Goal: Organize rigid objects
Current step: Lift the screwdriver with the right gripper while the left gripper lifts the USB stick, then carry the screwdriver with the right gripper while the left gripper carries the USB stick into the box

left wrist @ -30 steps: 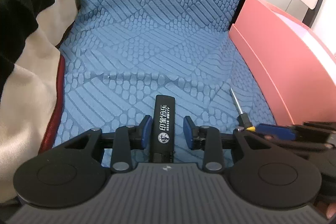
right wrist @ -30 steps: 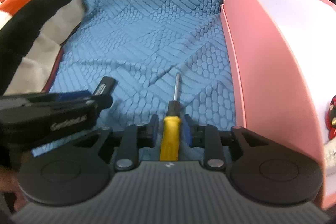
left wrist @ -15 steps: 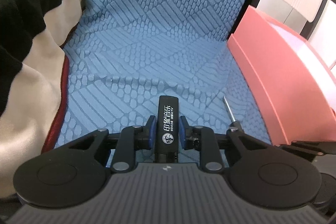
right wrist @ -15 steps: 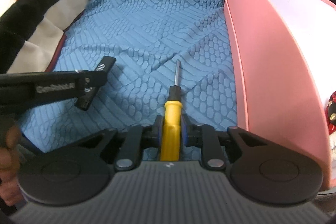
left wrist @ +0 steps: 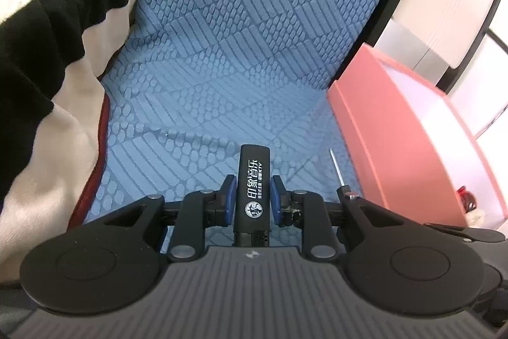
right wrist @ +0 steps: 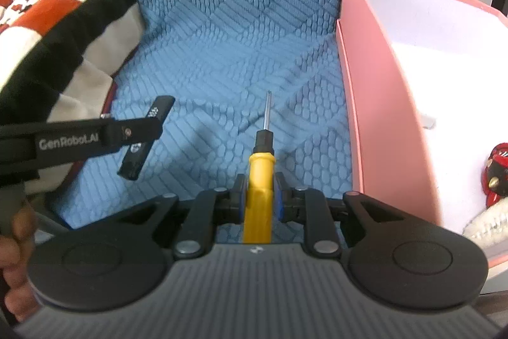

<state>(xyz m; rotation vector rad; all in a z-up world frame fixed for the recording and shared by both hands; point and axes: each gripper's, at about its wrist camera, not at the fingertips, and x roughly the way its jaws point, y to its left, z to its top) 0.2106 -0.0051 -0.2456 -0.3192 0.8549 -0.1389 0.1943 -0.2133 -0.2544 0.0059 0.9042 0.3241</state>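
The left gripper (left wrist: pixel 253 200) has its fingers closed on a black lighter (left wrist: pixel 253 189), clamped about mid-body and lifted clear of the blue textured cover (left wrist: pixel 241 53). The right gripper (right wrist: pixel 259 193) has its fingers closed on the yellow handle of a screwdriver (right wrist: pixel 261 170), shaft pointing forward over the cover. The pink box (right wrist: pixel 374 104) sits just to the right, already holding a red item (right wrist: pixel 497 173). Both things look light and stiff; the lighter's smooth casing may slip, so the mid-body hold suits it, and the screwdriver's thick handle gives a surer grip than its thin shaft
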